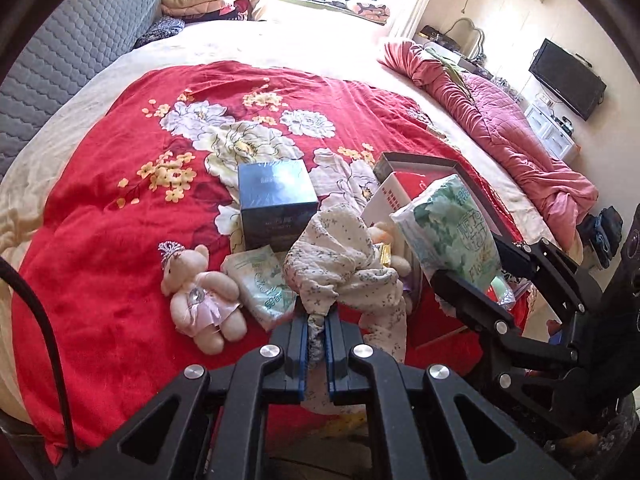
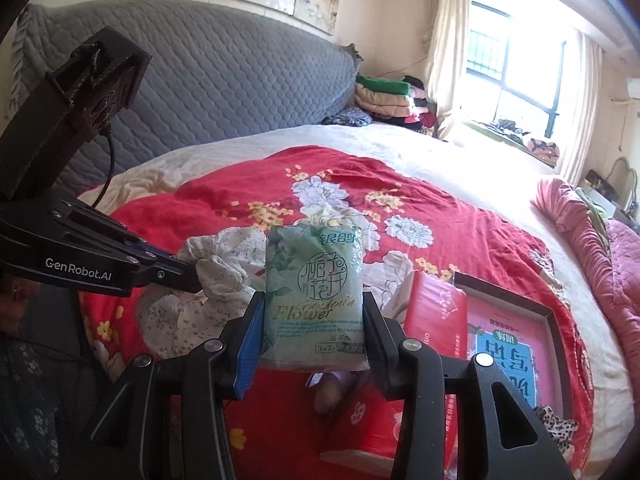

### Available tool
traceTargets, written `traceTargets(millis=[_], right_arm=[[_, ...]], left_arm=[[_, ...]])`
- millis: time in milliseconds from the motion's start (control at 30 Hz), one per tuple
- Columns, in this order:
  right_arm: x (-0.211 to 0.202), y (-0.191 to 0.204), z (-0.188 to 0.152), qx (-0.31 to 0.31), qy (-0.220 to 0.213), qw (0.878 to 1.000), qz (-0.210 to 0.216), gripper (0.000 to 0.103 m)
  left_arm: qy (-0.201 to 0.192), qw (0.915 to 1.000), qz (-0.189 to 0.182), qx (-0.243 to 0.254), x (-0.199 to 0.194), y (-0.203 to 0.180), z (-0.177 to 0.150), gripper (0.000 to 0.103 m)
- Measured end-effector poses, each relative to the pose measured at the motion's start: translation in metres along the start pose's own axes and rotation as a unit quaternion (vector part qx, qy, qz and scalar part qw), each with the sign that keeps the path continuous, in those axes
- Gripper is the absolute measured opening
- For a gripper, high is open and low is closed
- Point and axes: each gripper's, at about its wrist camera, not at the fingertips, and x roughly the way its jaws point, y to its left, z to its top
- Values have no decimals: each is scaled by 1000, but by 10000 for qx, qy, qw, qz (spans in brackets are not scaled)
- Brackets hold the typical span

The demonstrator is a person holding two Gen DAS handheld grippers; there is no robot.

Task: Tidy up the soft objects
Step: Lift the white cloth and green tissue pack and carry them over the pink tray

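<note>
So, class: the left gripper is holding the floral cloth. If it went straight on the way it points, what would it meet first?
Probably the dark blue box, straight beyond the floral cloth in the left gripper. Depth is unclear; the tissue pack lying just left might come first.

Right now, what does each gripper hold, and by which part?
Left gripper: floral cloth, by a bunched end. Right gripper: green tissue pack, by its lower sides.

I see a bed [image 1: 328, 46] with a red floral blanket [image 1: 120, 220] spread over it. On the blanket lie a teddy [image 1: 200, 294], a tissue pack [image 1: 264, 284], a dark box [image 1: 276, 204] and what looks like a tray [image 2: 516, 320]. A pink quilt [image 1: 500, 128] lies bunched along the bed's edge.
</note>
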Motion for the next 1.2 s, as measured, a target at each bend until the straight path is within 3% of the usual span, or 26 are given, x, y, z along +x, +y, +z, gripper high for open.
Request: traceTargets(millis=[433,1200], right_arm=[[-33,-43,2,684,-492,9954,-449,47],[-101,-118,-10,1749,-983,9732,-1127,47]], left_arm=[[-404,9974,131,576,-12,-57,27,6],[-515,9903,-34,1293,-7,-160,60,6]])
